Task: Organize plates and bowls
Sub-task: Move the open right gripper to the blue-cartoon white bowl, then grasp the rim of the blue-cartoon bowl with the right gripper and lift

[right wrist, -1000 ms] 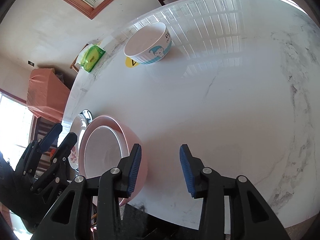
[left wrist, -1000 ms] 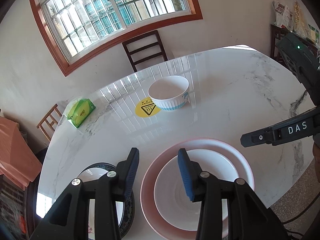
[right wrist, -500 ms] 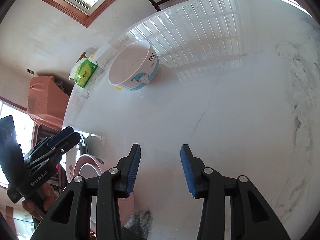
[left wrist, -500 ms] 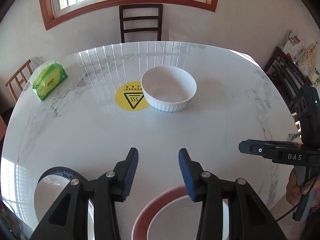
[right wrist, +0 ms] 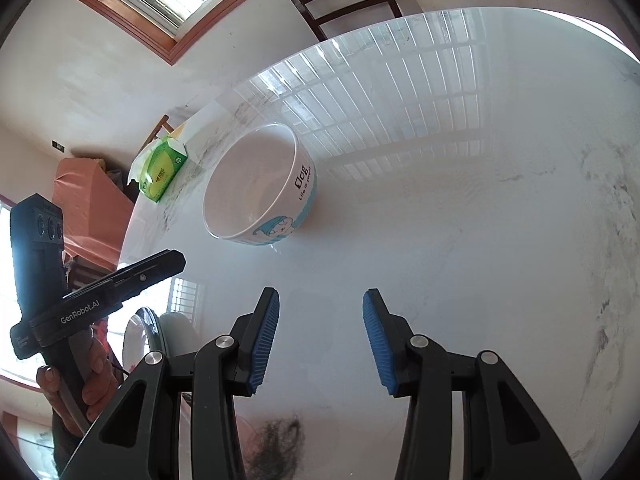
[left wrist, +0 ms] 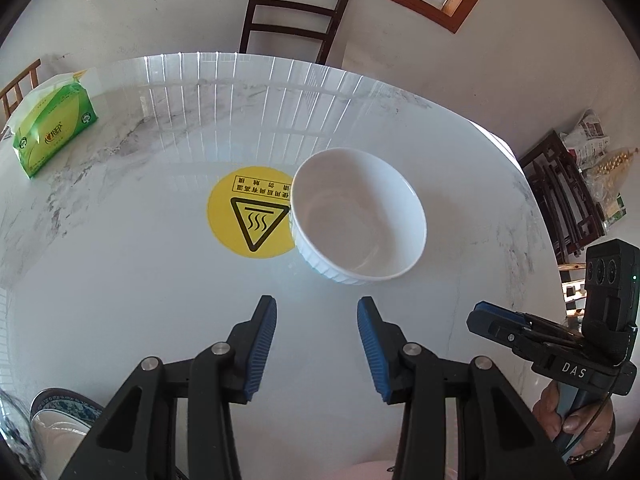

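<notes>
A white bowl (left wrist: 358, 216) with a blue cartoon on its side (right wrist: 256, 192) stands upright and empty on the marble table (left wrist: 140, 300), beside a yellow warning sticker (left wrist: 250, 212). My left gripper (left wrist: 316, 308) is open and empty, a short way in front of the bowl. My right gripper (right wrist: 320, 300) is also open and empty, with the bowl ahead and to its left. Each gripper shows in the other's view: the right gripper (left wrist: 478, 316), the left gripper (right wrist: 176, 258). A blue-patterned plate (left wrist: 60, 408) and a sliver of a pink plate (left wrist: 372, 470) lie at the near edge.
A green tissue pack (left wrist: 52, 128) lies at the table's far left. A dark wooden chair (left wrist: 292, 12) stands behind the table under the window. A dark shelf with bags (left wrist: 568, 200) is off to the right. A person's hand (right wrist: 88, 384) grips the left handle.
The left gripper swung off the stacked pink and white plates toward the bowl, which now looks closer. The right gripper also came nearer the bowl, and the plates slid out of its view.
</notes>
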The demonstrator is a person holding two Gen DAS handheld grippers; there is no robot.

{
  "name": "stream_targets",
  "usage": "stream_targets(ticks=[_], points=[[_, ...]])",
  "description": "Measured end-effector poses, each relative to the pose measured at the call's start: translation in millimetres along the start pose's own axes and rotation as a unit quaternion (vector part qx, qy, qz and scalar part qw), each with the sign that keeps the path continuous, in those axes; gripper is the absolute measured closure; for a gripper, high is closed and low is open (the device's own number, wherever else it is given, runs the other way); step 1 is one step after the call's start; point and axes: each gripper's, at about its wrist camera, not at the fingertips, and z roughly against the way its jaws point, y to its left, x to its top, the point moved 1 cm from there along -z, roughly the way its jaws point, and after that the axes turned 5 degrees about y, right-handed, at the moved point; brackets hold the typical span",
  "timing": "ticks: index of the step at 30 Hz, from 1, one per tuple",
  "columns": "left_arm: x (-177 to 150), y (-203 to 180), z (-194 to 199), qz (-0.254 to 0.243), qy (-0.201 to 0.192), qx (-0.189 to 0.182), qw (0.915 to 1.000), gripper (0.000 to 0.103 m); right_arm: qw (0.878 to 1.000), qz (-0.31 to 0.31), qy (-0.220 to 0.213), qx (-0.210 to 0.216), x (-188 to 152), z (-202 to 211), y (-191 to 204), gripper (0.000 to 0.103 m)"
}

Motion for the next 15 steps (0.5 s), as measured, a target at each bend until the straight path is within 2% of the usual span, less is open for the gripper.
stream_targets(ticks=[6,15], points=[[22.2,5.6,-13.6,0.015,0.004,-0.018,0.9997,0.06,1.0,-0.003,-0.012,0.008,25.7,-3.7,10.4,0.061],[38.3,5.3,-31.9,0.015,0.005,-0.008,0.9998,0.06,1.0,-0.003,-0.011,-0.015,61.0,-23.6,26.2,0.061]])
